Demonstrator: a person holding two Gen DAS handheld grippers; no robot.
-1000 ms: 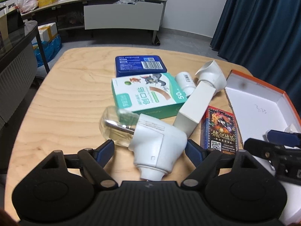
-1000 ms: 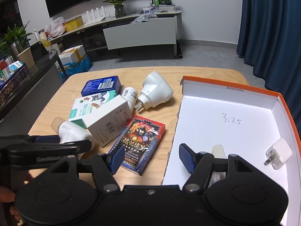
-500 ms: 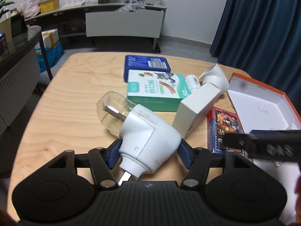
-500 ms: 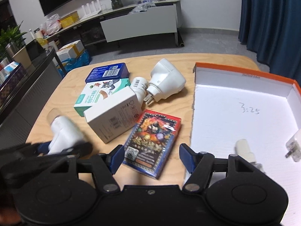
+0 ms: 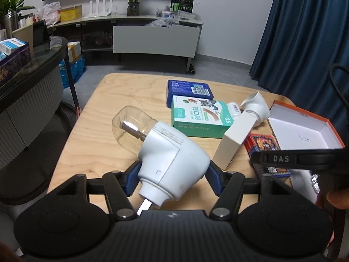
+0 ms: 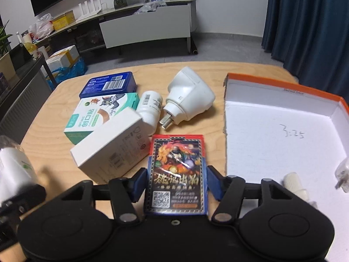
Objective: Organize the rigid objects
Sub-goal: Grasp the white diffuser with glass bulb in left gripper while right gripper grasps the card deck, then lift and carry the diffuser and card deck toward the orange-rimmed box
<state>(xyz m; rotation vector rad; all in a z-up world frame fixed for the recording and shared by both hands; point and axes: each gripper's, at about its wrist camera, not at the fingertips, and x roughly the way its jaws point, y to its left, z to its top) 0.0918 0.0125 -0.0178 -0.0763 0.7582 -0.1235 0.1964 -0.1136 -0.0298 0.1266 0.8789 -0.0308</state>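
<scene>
My left gripper (image 5: pixel 172 178) is shut on a white plug-in device with a clear bottle (image 5: pixel 170 159) and holds it above the wooden table (image 5: pixel 96 131). My right gripper (image 6: pixel 176 182) is open, with its fingers on either side of a red and blue card box (image 6: pixel 177 172) that lies on the table. An orange-rimmed white box (image 6: pixel 283 131) stands at the right and holds a small white tube (image 6: pixel 294 182) and a charger (image 6: pixel 342 172). A second white plug device (image 6: pixel 188 93), a white bottle (image 6: pixel 150 109), a white carton (image 6: pixel 111 144), a green bandage box (image 6: pixel 98 113) and a blue tin (image 6: pixel 109 85) lie on the table.
The left gripper with its device shows at the left edge of the right wrist view (image 6: pixel 15 172). A dark glass desk (image 5: pixel 26 69) stands to the left of the table. Blue curtains (image 5: pixel 305 32) hang at the right. A long sideboard (image 5: pixel 152 35) stands behind.
My left gripper closed on the white plug device and lifted it off the table. My right gripper moved left from the white box to sit around the card box.
</scene>
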